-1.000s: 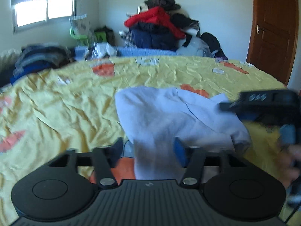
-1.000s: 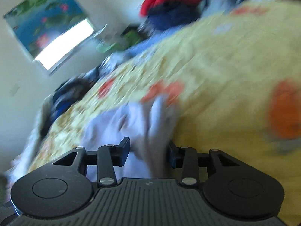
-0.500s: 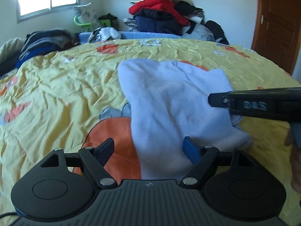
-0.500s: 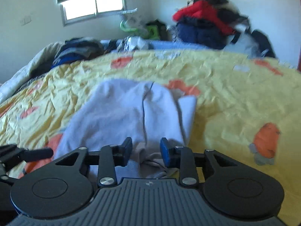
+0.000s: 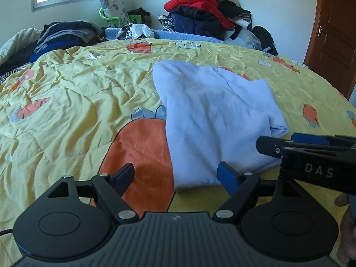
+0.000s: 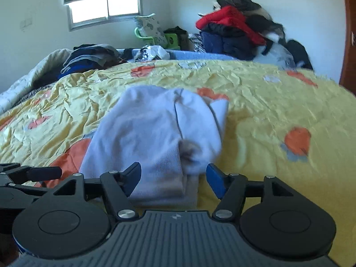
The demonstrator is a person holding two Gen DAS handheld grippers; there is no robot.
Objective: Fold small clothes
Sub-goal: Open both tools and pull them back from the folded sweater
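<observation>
garment (image 5: 213, 120) lies part-folded on quilt (image 5: 66, 102). left gripper (image 5: 178, 178) wide, empty; right gripper (image 6: 173, 178) opening, hem between, unpinched. pinch both near corners evenly, then fold away.

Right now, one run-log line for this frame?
step: fold released | garment: folded, flat on bedspread | left gripper: open, empty | right gripper: opening, garment hem between pads, not pinched

Near hem of the pale blue garment (image 6: 153, 131) behind the right gripper (image 6: 173, 178); blurred bedspread (image 6: 289, 102).
</observation>
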